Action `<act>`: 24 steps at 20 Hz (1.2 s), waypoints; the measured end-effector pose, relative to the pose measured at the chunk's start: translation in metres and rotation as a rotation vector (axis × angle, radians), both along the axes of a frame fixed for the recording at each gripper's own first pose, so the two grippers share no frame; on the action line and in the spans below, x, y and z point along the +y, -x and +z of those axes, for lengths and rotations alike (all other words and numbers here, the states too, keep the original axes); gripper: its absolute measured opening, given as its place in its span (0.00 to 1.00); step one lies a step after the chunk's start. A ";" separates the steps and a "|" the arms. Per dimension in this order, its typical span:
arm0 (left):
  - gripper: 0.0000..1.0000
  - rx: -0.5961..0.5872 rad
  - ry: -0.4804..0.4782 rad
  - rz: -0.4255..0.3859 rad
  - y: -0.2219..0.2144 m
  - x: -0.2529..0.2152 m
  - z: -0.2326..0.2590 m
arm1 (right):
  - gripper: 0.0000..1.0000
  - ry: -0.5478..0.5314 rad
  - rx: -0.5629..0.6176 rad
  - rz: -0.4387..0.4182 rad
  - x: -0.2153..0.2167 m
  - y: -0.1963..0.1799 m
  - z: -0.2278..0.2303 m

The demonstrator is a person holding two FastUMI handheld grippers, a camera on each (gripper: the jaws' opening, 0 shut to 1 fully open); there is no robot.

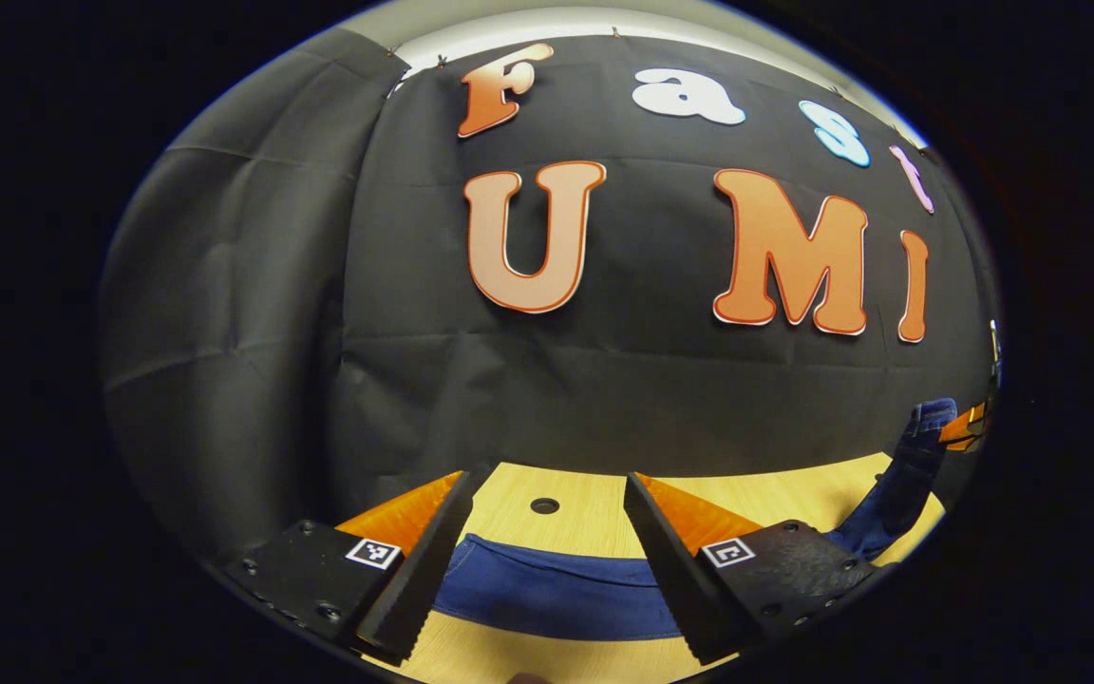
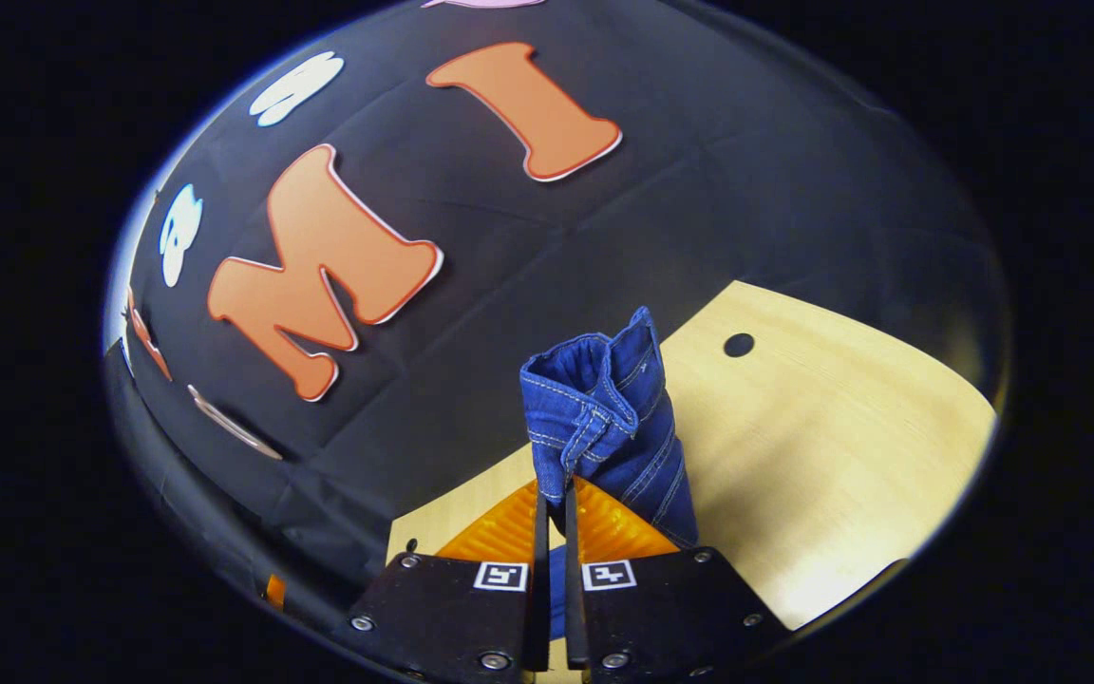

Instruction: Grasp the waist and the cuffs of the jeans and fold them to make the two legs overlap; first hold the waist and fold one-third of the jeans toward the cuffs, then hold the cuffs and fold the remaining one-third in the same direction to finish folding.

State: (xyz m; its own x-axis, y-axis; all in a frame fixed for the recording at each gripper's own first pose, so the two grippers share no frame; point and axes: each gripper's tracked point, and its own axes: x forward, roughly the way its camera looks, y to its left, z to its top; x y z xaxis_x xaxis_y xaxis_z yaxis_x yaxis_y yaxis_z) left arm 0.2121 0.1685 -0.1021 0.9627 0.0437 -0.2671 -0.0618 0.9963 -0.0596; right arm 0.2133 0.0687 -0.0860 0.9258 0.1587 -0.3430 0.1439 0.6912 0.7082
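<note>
Blue jeans (image 1: 547, 589) lie on the light wooden table (image 1: 594, 518), seen in the left gripper view. My left gripper (image 1: 550, 480) hangs open just above this flat part, one finger on each side, gripping nothing. At the far right the cloth rises (image 1: 898, 484) to the other gripper (image 1: 963, 427). In the right gripper view my right gripper (image 2: 556, 499) is shut on a bunched, stitched end of the jeans (image 2: 604, 408). It looks like the waistband with a belt loop, and it sticks up past the fingertips, lifted off the table (image 2: 841, 427).
The table has a round hole (image 1: 544, 504) near its back edge, and another hole (image 2: 739, 345) appears in the right gripper view. The black cloth wall (image 1: 604, 380) stands close behind the table. Bare wood (image 2: 822, 494) lies to the right of the lifted cloth.
</note>
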 end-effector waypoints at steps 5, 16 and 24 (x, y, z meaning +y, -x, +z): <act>0.99 -0.013 -0.014 -0.007 0.006 0.003 0.002 | 0.07 0.054 -0.041 0.121 0.057 0.004 0.016; 0.99 0.028 -0.013 0.024 0.021 0.027 -0.014 | 0.07 0.096 0.065 0.338 0.199 0.006 -0.037; 0.99 0.075 0.000 0.079 0.032 0.055 -0.033 | 0.07 0.138 0.214 0.405 0.242 0.014 -0.080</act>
